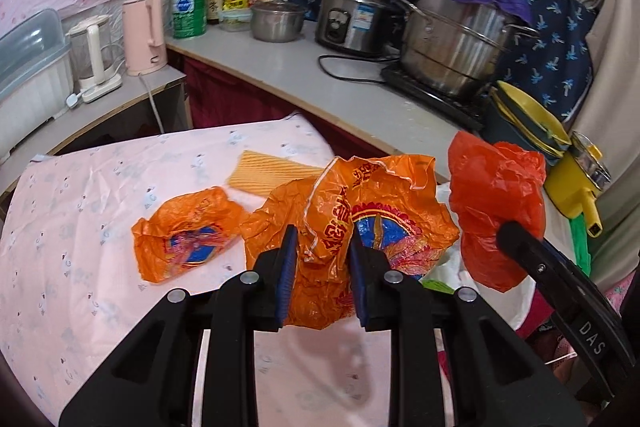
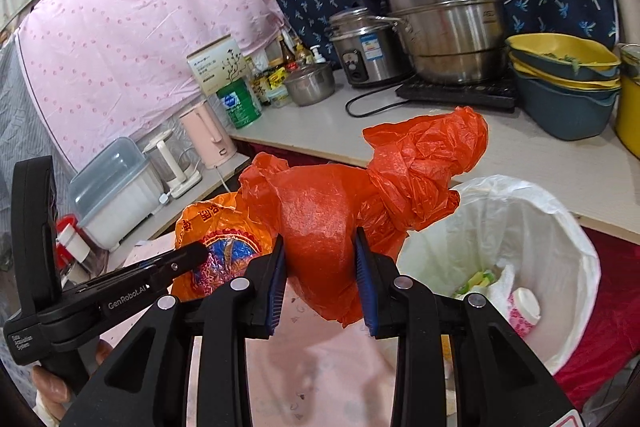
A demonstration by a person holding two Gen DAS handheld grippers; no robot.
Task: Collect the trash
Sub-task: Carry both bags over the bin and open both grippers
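Observation:
My left gripper (image 1: 323,269) is shut on a crumpled orange printed plastic bag (image 1: 372,211), lifted off the pink-clothed table (image 1: 80,247). A second orange printed bag (image 1: 188,231) lies flat on the cloth to its left, beside a yellow ribbed wrapper (image 1: 268,173). My right gripper (image 2: 320,279) is shut on a knotted red-orange plastic bag (image 2: 360,195), held in the air left of the white-lined trash bin (image 2: 552,247). In the left wrist view that red bag (image 1: 496,203) hangs at the right. The right wrist view shows the left gripper with its orange bag (image 2: 216,243).
A counter (image 1: 320,79) behind holds a large steel pot (image 1: 460,43) under a purple cloth, a rice cooker (image 1: 352,15), a small pot, bottles, a green tin and stacked yellow and blue bowls (image 2: 568,83). A pink kettle (image 1: 144,35) stands on a lower shelf. The bin holds some rubbish.

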